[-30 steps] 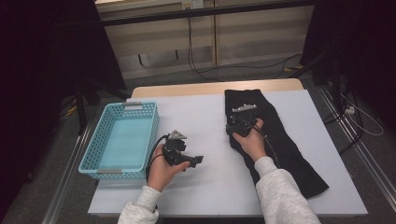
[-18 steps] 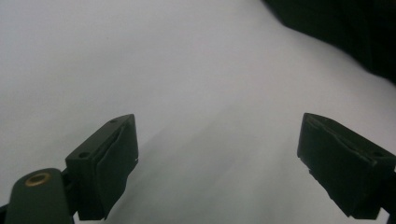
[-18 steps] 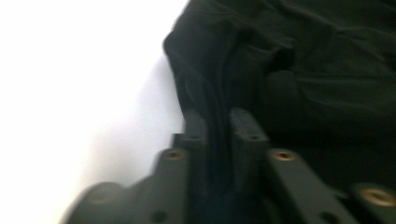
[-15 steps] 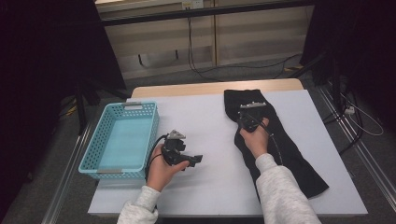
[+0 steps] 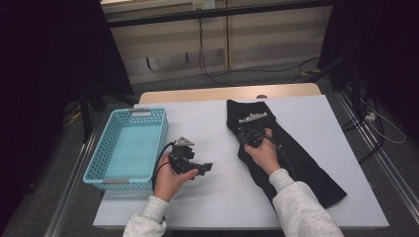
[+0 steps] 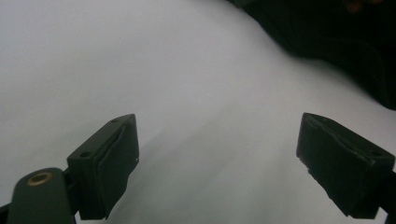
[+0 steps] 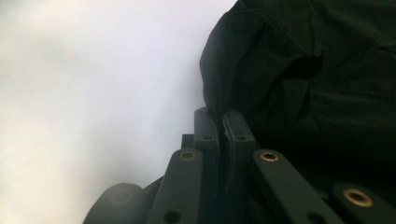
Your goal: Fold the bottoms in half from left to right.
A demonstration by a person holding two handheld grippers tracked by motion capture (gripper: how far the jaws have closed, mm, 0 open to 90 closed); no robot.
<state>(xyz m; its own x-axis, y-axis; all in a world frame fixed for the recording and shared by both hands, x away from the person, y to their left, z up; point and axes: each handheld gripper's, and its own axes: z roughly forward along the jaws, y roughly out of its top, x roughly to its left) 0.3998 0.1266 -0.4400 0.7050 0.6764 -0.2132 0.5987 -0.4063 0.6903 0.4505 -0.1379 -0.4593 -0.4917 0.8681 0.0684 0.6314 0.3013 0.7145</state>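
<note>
- White rectangular surface (image 5: 197, 207) with a bare light-wood strip (image 5: 207, 94) along its far edge.
- Grey carpeted floor (image 5: 276, 74); loose black cables (image 5: 201, 52) run across it behind the surface.
- Beige panelled back wall (image 5: 168, 44) crossed by a dark horizontal rail (image 5: 222, 11).
- Black curtains (image 5: 44, 74) at both sides.
- Metal floor rails (image 5: 69, 190) flank the surface.
- Dim lighting overall.

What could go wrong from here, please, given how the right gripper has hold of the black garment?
The right gripper pinches only a thin fold at the black garment's edge, so the cloth might slip free when lifted. The garment lies long across the white table, so its far end could drag. The left gripper hangs open over bare table, supporting nothing.
</note>
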